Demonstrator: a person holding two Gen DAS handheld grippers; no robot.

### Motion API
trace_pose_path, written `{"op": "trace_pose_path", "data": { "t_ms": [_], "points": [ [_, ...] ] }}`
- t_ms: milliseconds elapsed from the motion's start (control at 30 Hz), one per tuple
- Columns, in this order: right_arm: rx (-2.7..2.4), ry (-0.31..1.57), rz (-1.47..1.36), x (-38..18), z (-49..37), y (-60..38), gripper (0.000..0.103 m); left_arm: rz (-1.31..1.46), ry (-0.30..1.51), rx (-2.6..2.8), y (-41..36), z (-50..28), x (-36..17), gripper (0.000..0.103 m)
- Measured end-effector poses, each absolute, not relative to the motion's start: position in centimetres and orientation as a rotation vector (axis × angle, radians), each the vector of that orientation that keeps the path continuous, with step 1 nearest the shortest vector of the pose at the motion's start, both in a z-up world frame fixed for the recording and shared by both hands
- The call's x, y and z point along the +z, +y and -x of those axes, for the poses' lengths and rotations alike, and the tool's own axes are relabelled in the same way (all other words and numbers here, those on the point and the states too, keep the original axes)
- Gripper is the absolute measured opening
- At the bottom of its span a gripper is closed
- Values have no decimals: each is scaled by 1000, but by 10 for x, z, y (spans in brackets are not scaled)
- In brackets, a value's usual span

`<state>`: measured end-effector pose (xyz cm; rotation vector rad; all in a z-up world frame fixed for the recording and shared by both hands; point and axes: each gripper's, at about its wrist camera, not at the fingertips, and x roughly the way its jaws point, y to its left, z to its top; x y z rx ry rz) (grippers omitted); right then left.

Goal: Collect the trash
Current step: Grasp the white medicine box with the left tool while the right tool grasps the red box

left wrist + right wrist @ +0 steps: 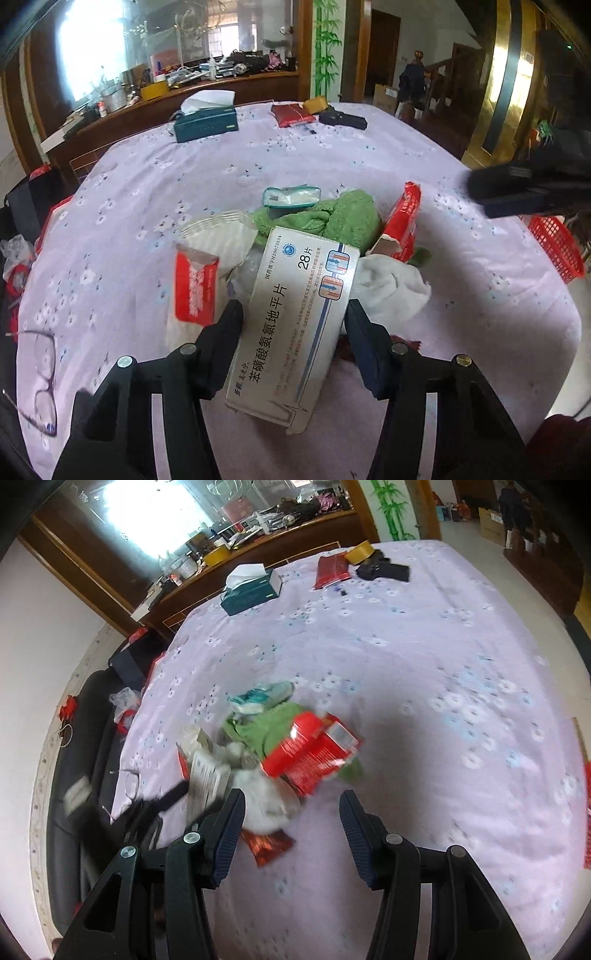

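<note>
My left gripper (pixel 293 314) is shut on a white medicine box (pixel 291 325) with blue print, held above a heap of trash on the lilac flowered tablecloth (pixel 147 177). The heap holds a green towel (pixel 332 218), a red carton (pixel 402 221), a red-and-white tissue pack (pixel 199 277), white crumpled paper (pixel 391 288) and a teal packet (pixel 291 195). My right gripper (pixel 291 812) is open and empty, hovering over the near side of the heap, just above the white paper (pixel 266 797) and a red wrapper (pixel 267 845). The red carton (pixel 314 753) lies just beyond it.
A teal tissue box (pixel 207 120), a red pouch (pixel 293 114), a yellow tape roll (pixel 316 104) and a black item (pixel 343 119) sit at the table's far side. Glasses (pixel 40 380) lie at the left edge. A red basket (pixel 557 243) stands right of the table.
</note>
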<state>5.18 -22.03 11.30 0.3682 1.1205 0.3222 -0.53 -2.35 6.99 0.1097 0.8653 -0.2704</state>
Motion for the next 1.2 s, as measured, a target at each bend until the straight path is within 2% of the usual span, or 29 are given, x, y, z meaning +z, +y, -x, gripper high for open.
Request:
{"op": "trace_pose_path", "data": {
  "t_ms": [267,333,367,600,967,1200],
  "points": [
    [256,1182,-474,75,-100,-204,57,-30,868,-248,-4,28,83,56],
    [225,1203,-490,63,-108,-202,49,-29,866,-245,-2,31,85,56],
    [229,1217,-490,58,-111,-201,33,-26,865,-243,0,33,86,56],
    [243,1166,-468,70,-94,-208,19,4,868,-255,-1,34,87,56],
    [291,1010,-349,125,-28,-253,18,-19,826,-296,-46,35,105,56],
    [292,977,-276,131,18,-288,18,-32,805,-310,-92,43,118,56]
  ]
}}
